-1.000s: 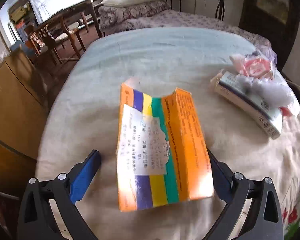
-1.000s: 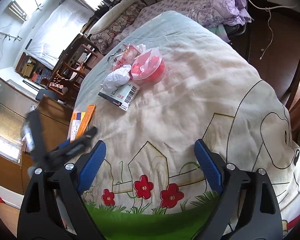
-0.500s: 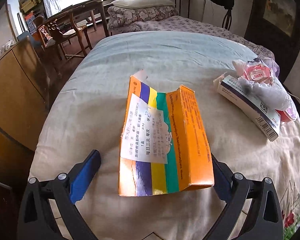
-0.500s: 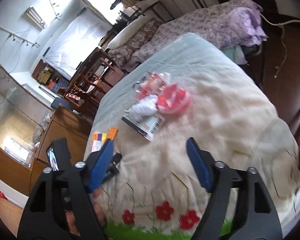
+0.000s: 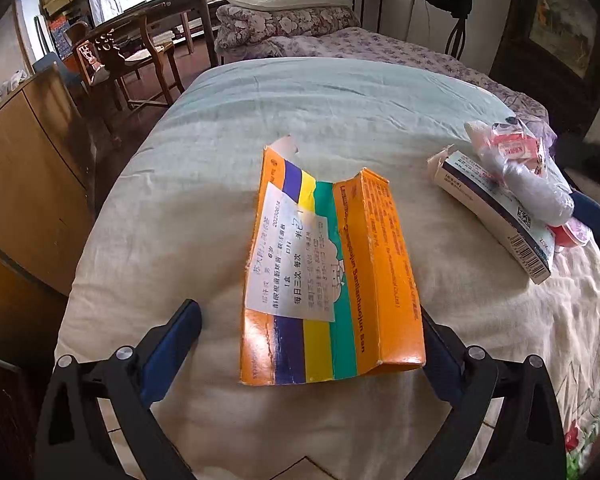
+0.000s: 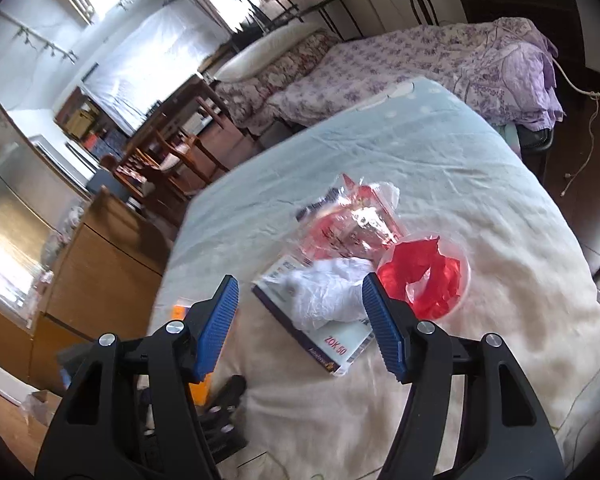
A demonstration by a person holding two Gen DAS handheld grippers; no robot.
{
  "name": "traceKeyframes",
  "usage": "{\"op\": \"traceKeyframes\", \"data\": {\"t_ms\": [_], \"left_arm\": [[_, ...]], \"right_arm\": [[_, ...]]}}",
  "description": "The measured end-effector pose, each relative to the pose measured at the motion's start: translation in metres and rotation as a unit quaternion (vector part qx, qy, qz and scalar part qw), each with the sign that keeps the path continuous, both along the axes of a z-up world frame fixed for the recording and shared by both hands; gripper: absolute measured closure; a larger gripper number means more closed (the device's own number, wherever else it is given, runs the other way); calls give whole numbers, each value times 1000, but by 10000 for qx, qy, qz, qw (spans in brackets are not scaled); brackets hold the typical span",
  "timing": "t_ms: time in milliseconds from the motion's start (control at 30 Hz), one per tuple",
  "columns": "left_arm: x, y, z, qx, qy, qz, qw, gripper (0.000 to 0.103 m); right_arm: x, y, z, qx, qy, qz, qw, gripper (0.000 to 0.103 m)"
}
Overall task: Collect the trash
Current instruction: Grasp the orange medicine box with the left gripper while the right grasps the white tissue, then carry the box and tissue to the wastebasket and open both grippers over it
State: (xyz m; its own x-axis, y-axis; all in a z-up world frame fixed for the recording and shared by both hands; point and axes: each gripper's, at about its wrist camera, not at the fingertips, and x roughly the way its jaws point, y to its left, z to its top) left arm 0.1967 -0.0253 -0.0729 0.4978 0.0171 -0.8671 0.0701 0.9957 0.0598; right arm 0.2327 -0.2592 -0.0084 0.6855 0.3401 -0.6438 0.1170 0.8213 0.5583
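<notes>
Orange cardboard fills the centre of your left wrist view: a flattened striped box (image 5: 328, 280) lies on the cloth-covered table (image 5: 180, 208), between the wide-apart fingers of your left gripper (image 5: 310, 344), which touch nothing. A white carton (image 5: 496, 220) under crumpled wrappers sits at the right edge. In your right wrist view, your right gripper (image 6: 300, 320) is spread open just before that carton (image 6: 332, 344), white tissue (image 6: 328, 292) and a red-filled plastic cup (image 6: 428, 276) at centre frame.

Left gripper (image 5: 306, 340) fingers (image 5: 172, 344) spread wide around flattened orange carton (image 5: 328, 280).
</notes>
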Motion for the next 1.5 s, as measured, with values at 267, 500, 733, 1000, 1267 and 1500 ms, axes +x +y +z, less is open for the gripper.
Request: {"op": "traceKeyframes", "data": {"t_ms": [267,500,733,1000,1267,1500], "left_arm": [[2,9,7,-251,-1,3,9997,5],[4,13,13,-443,-145,1,9989,5],[8,7,13,-284,-209,-56,9994,5],[11,-1,14,-239,-287,-240,9990,26],[1,1,26,-712,-442,-445,9955,47],[-25,18,59,-1261,-1018,-452,9857,47]], "right_arm": [[-16,-5,6,-153,-192,31,9997,89],[-52,-23,8,273,-268,-27,9993,89],[-66,-25,-3,245,-50,-5,9997,89],[-59,-24,-22,315,510,77,9982,83],[-58,-15,-26,139,535,135,9984,85],[-76,-24,0,182,-340,-84,9992,90]]}}
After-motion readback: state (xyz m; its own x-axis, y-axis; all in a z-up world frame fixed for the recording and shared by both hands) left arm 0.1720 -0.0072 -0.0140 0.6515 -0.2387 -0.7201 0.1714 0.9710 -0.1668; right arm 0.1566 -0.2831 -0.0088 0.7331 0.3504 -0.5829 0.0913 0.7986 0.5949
